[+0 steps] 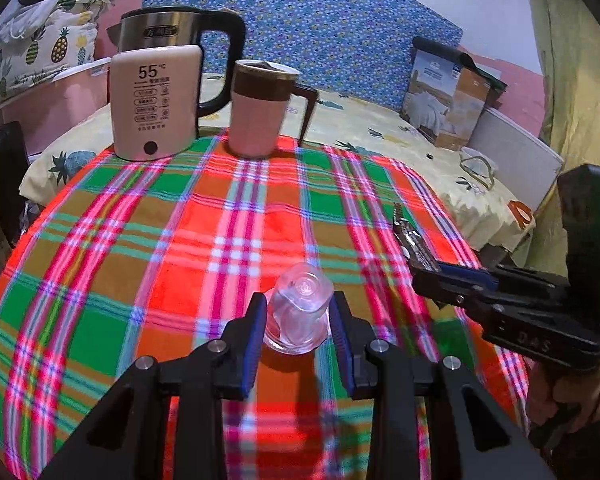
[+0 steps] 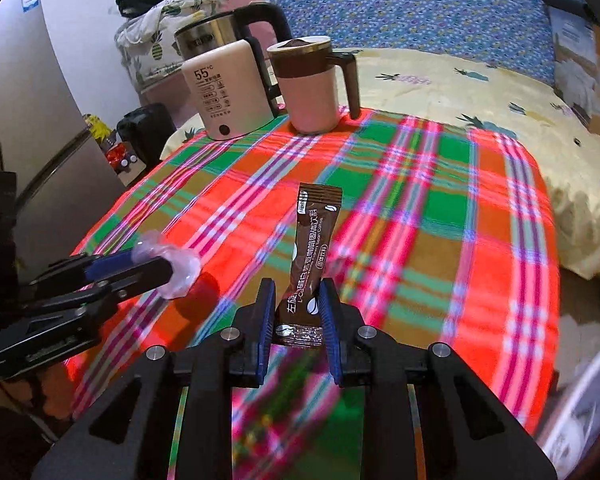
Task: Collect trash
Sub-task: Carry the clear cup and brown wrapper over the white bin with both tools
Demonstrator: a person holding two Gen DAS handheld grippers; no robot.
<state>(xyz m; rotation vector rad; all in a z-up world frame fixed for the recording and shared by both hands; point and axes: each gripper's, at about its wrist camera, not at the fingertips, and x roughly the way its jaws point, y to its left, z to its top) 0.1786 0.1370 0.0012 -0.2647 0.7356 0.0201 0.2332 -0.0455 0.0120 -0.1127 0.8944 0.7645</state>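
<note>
Over the bright plaid tablecloth each tool was already loaded, the left gripper pinched on a small clear plastic cup and the right gripper clamped on a brown coffee sachet, both lifted presumably for binning.

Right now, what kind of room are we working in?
Probably a bedroom or small living space: a bed with a pineapple-print sheet lies behind the plaid-covered table, which holds an electric kettle and a lidded mug.
</note>
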